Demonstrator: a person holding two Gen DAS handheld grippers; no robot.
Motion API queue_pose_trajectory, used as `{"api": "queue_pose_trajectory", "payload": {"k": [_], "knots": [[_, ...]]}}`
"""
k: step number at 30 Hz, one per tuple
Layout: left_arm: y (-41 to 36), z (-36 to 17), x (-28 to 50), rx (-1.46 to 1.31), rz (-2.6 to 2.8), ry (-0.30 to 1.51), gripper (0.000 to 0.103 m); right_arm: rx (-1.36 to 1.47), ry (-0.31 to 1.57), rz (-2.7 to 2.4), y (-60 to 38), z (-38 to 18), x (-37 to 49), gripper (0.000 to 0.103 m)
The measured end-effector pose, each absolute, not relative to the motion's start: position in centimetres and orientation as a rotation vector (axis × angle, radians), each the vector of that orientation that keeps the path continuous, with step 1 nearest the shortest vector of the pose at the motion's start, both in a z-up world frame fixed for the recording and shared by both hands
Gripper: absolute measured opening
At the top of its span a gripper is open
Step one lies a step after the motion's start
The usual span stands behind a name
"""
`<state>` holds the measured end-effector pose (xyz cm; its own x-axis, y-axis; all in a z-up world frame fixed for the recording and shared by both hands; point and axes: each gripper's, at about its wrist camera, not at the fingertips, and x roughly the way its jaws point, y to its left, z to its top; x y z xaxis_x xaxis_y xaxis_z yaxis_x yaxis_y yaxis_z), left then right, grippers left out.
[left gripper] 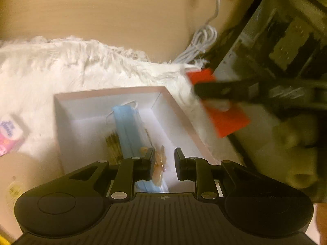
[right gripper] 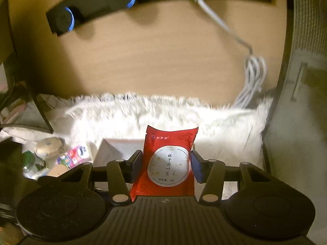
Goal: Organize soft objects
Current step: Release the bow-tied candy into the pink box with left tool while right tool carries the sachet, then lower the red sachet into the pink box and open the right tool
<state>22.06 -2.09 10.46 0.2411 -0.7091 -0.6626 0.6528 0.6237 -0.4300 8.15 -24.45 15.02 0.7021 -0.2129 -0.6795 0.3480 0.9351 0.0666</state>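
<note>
— Item one, the box?

— I logged the white box (left gripper: 67,110) sitting on the fluffy white mat (left gripper: 85,65). Inside it lay a blue face mask (left gripper: 127,124), with a small amber piece (left gripper: 160,161) just beside the mask; I could not tell what that piece was.

— Left gripper?

— My left gripper (left gripper: 163,161) hung over the box's near end, fingers apart, holding nothing.

— Right gripper?

— My right gripper (right gripper: 166,167) was clamped on a red tea packet (right gripper: 169,163), held upright, to the right of the box and above the mat.

— Other entries?

— A pink tissue pack (left gripper: 10,134) left of the box; a coiled white cable (right gripper: 253,77) beyond the mat.
</note>
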Motion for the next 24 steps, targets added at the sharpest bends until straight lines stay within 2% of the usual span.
{"api": "queue_pose_trajectory", "payload": {"k": [13, 16, 24], "knots": [[8.4, 15.0, 19.0, -0.189, -0.765, 0.789, 0.023, 0.169, 0.92, -0.331, -22.7, 7.4, 13.9, 0.05], [10.8, 15.2, 18.8, -0.221, -0.72, 0.78, 0.023, 0.165, 0.972, -0.382, -22.9, 5.8, 14.4, 0.057], [16.9, 14.4, 17.9, -0.243, -0.548, 0.731, 0.023, 0.14, 0.89, -0.372, -21.8, 7.7, 12.3, 0.062]]}}
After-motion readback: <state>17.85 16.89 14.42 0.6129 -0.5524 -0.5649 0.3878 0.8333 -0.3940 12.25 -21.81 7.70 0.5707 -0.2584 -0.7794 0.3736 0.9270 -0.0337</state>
